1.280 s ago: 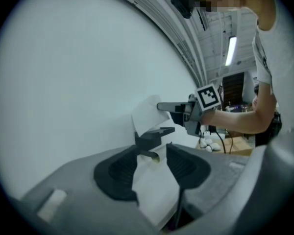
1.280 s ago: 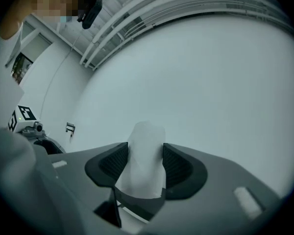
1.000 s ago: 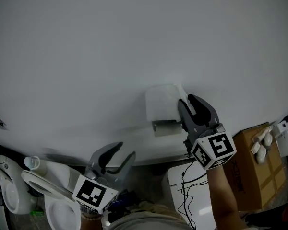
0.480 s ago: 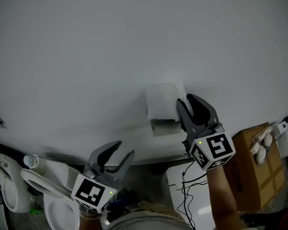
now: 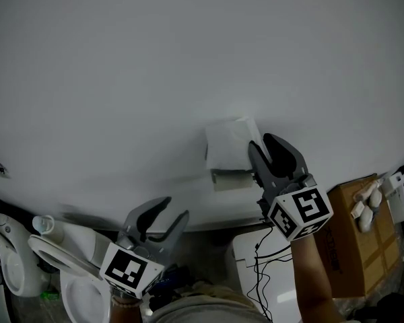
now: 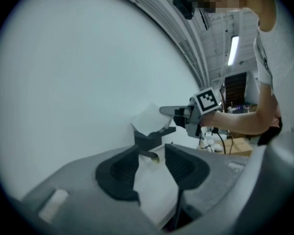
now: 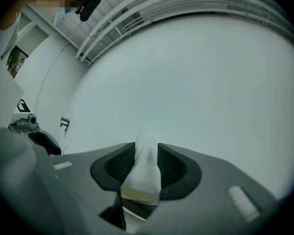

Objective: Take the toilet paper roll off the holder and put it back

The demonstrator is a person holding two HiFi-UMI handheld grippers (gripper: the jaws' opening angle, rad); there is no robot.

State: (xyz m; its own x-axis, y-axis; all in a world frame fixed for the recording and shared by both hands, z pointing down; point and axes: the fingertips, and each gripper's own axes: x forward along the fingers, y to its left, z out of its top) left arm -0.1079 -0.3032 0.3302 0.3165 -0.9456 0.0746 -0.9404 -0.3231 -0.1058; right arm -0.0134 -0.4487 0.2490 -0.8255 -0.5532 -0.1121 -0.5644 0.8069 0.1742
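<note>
Right gripper (image 5: 273, 147): we see its fingers pressed on the toilet paper roll (image 5: 227, 143), at the wall holder (image 5: 232, 177).
Left gripper (image 5: 163, 212): fingers partly apart, holding nothing.

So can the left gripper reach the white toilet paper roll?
Probably yes: the left gripper is open, empty, with bare wall between it and the white toilet paper roll; the right gripper holds its right end.

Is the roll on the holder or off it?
On: the toilet paper roll sits on the holder, with the right tool clamped on it.
</note>
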